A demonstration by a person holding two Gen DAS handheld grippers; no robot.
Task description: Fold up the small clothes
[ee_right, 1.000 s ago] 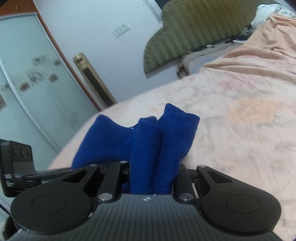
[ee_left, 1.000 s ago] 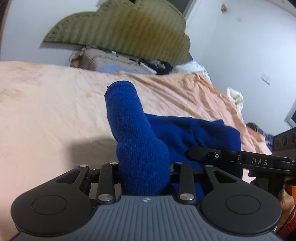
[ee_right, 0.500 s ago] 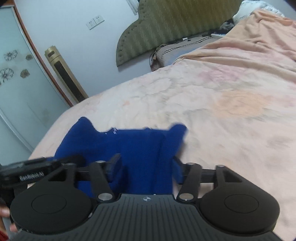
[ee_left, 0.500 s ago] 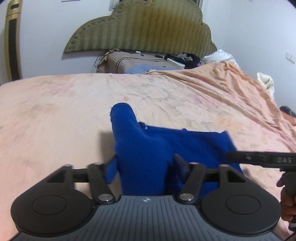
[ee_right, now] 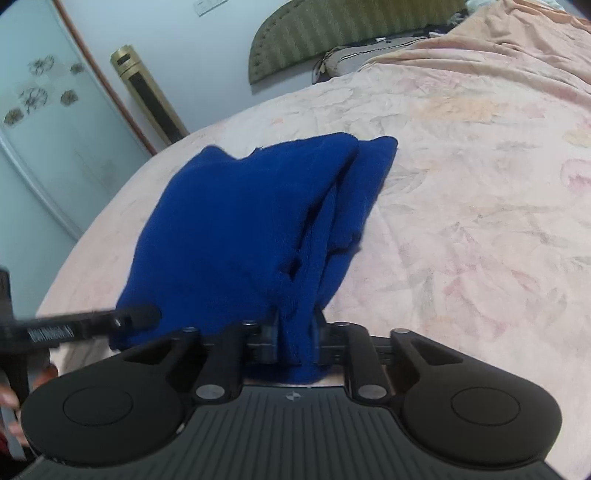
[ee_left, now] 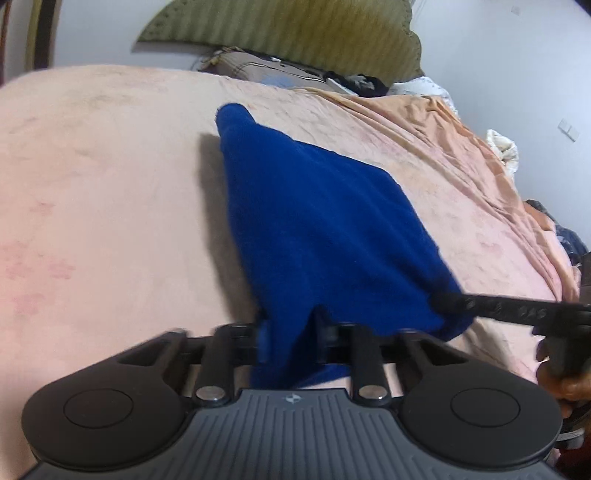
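Note:
A small blue knitted garment [ee_left: 317, 221] lies stretched over the peach bedsheet [ee_left: 103, 192], its far end resting on the bed. My left gripper [ee_left: 290, 332] is shut on its near left corner. My right gripper [ee_right: 297, 332] is shut on its near right corner, where the cloth bunches into folds. The garment also shows in the right wrist view [ee_right: 240, 221]. The right gripper's finger reaches in from the right in the left wrist view [ee_left: 498, 308]. The left gripper's finger reaches in from the left in the right wrist view [ee_right: 92, 321].
An olive padded headboard [ee_left: 295, 33] and a pile of bedding and clothes [ee_left: 295, 74] stand at the far end of the bed. A gold floor-standing unit [ee_right: 147, 92] and a glass door [ee_right: 40, 122] are beyond the bed's left edge.
Both grippers have closed again on the near corners after opening half a second ago. The garment is now spread longer and flatter over the bed instead of bunched upright.

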